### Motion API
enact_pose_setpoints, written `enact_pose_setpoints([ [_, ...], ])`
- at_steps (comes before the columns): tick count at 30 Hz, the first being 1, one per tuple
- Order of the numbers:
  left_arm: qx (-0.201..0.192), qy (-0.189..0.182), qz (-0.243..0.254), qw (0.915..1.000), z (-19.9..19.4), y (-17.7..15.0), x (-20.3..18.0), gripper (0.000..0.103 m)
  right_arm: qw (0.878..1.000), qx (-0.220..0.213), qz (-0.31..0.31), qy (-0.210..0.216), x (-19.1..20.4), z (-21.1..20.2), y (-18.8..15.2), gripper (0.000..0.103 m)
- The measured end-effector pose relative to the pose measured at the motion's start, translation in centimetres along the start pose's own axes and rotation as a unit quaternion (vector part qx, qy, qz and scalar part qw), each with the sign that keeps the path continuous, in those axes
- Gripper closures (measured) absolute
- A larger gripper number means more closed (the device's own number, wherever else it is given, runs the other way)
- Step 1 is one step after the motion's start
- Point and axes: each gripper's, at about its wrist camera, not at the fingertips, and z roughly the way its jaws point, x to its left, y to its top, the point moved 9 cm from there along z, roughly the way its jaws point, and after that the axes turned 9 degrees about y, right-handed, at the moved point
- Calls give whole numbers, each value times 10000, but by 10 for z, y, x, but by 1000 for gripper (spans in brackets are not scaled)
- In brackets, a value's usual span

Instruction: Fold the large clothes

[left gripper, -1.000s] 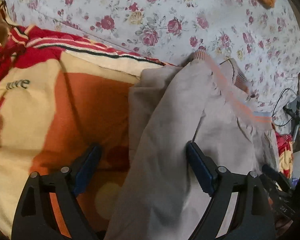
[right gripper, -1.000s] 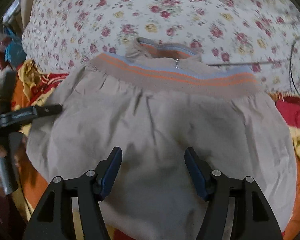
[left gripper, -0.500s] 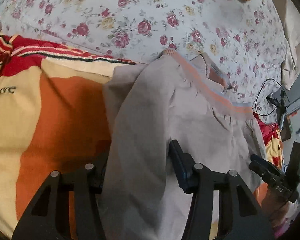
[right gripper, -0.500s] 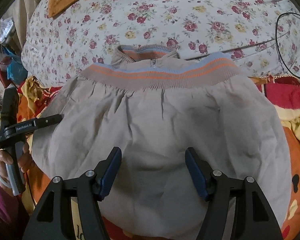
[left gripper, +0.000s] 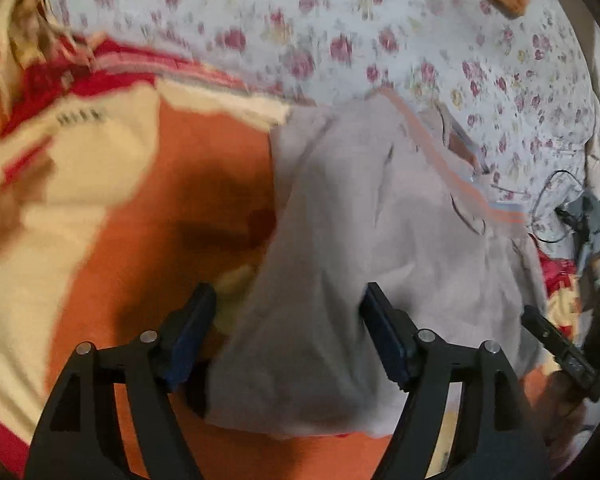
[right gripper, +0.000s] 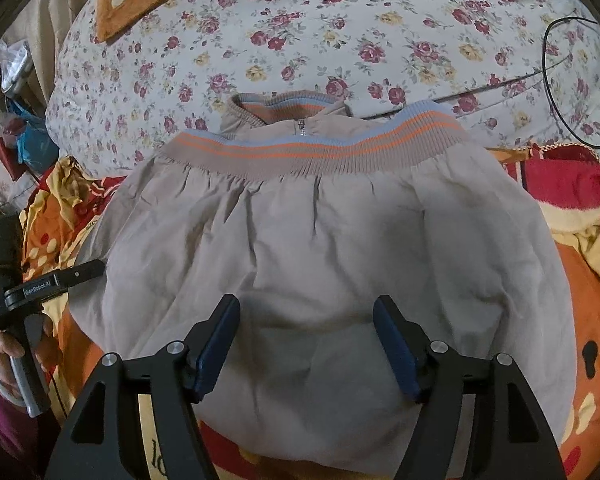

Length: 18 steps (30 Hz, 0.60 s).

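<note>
Right wrist view: right gripper (right gripper: 306,344) hovers with jaws parted and still widening, nothing pinched, over the lower centre of a folded beige jacket (right gripper: 320,240). Its ribbed hem (right gripper: 312,152), striped orange and blue, lies across the upper middle, the zipped collar (right gripper: 284,110) just behind it. Jacket rests on an orange cartoon blanket (right gripper: 580,320), backed by a floral quilt (right gripper: 300,32). Left wrist view: left gripper (left gripper: 288,336), jaws opening, straddles the jacket's left edge (left gripper: 260,280) without pressing it. A hand (right gripper: 8,356) holds that gripper at lower left.
</note>
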Motion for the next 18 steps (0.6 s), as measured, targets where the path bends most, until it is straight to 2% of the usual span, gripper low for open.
enact_pose_setpoints([
  [1,-79,7,43,10000,0,1,-4,29,10000,-5,42,23,-1,1,0,32],
  [2,-86,-105,126,9998,-2,1,-12,35,10000,-11,82,39,-1,2,0,32],
  [3,-36,-263,179,9995,-3,-1,-21,49,9999,-17,127,63,-2,2,0,32],
  [4,-2,-410,241,9989,-6,-3,-30,50,9999,-20,150,79,-2,2,0,32],
  [5,-176,-517,385,9978,-16,-3,-42,54,9998,-23,166,90,-2,2,1,32],
  [6,-224,-813,581,9947,-24,-5,-55,65,9998,-25,176,98,-3,2,1,32],
  [7,-273,-1011,736,9918,-30,-6,-64,66,9998,-31,182,93,-4,2,1,32],
  [9,-474,-881,922,9907,-36,-2,-71,66,9997,-39,215,85,-5,3,1,32],
  [10,-488,-597,1020,9918,-30,2,-69,66,9997,-37,233,83,-5,4,1,32],
  [12,-246,-503,795,9953,-18,6,-62,64,9996,-28,249,96,-6,6,2,32],
  [13,-27,-629,524,9966,-9,8,-57,60,9996,-32,252,108,-5,6,2,32],
  [15,72,-673,378,9970,2,12,-54,39,9996,-66,255,120,-6,5,6,32],
  [18,30,-570,305,9979,7,11,-53,39,9997,-192,169,45,-12,5,15,32],
])
